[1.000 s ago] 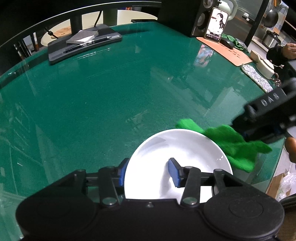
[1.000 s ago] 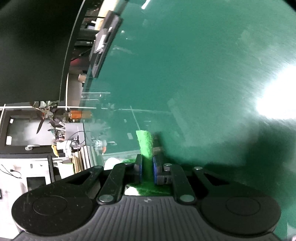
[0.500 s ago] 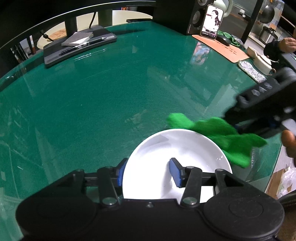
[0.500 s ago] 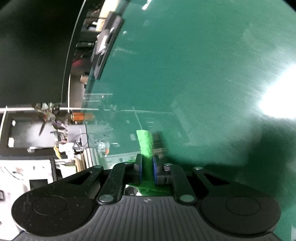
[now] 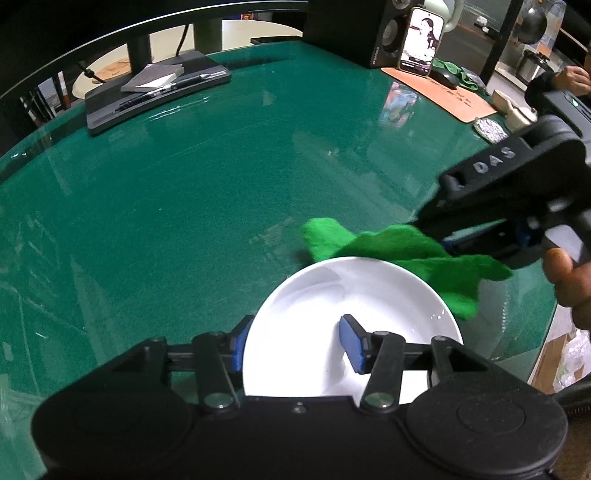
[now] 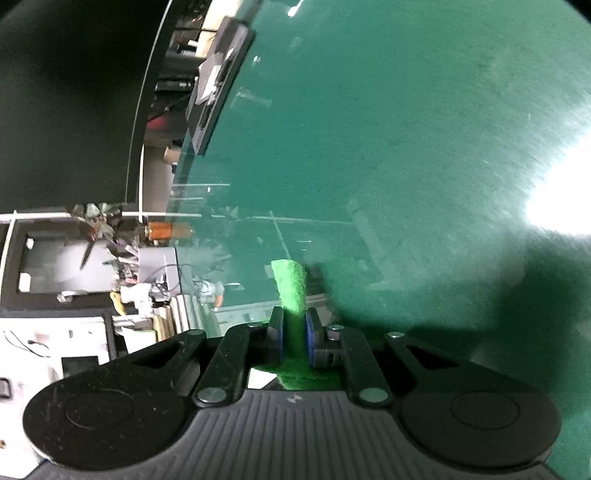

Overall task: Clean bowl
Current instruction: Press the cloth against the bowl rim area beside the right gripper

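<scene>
A white bowl [image 5: 332, 295] sits on the green glass table [image 5: 184, 184] near its right edge. My left gripper [image 5: 295, 347] straddles the bowl's near-left rim, one blue pad outside the wall and the other inside over the bottom. Its jaws are opening and do not press the rim. My right gripper [image 5: 439, 236] comes in from the right, shut on a green cloth [image 5: 388, 247] that hangs over the bowl's far rim. In the right wrist view the green cloth [image 6: 290, 284] sticks out past the shut right gripper [image 6: 293, 332]; the bowl is hidden there.
A black stand [image 5: 155, 92] with a notebook and pens lies at the far left. A speaker [image 5: 351, 33], a phone [image 5: 421, 40] and an orange mat [image 5: 443, 96] are at the far right. The table edge runs close to the bowl's right side. A person's hand [image 5: 569, 280] holds the right gripper.
The right gripper has carried the green cloth leftwards along the bowl's far rim. The bowl stays where it was, and the left gripper's pads have spread slightly.
</scene>
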Demonstrator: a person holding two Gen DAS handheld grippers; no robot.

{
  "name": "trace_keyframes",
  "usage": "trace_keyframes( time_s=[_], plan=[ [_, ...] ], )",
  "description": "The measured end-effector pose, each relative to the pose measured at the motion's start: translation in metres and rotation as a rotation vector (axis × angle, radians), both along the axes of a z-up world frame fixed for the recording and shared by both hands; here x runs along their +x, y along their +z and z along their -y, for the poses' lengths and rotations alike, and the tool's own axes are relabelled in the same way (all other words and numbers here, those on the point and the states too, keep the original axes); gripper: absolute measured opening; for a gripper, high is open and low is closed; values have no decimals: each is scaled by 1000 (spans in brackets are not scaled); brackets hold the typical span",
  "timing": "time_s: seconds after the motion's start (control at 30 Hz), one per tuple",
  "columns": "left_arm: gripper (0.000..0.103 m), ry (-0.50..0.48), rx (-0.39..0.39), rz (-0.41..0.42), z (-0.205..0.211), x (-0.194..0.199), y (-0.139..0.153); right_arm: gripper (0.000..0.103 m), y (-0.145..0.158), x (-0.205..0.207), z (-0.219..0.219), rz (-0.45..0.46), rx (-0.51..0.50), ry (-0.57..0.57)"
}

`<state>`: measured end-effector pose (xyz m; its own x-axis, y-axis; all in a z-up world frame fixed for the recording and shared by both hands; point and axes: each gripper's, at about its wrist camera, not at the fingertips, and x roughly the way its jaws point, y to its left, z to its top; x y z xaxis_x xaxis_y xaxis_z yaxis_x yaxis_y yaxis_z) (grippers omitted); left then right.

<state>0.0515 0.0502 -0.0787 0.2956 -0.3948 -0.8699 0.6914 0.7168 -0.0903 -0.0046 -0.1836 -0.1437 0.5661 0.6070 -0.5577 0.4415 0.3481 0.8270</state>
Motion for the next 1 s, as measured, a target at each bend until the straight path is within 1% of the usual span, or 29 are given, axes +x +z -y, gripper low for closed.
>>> trace_keyframes(
  time_s=[0.13,0.27,0.5,1.0],
  plan=[
    [50,-4,-3,-1,0,0,-1,13,0,-21,8,-31,1,-11],
    [50,-5,-5,0,1,0,-1,13,0,-30,9,-45,5,-17],
    [50,-5,-2,4,1,-1,0,13,1,-22,6,-51,-17,1],
    [51,-8,-1,6,1,-1,0,13,-2,-27,7,-51,-7,-11]
  ],
)
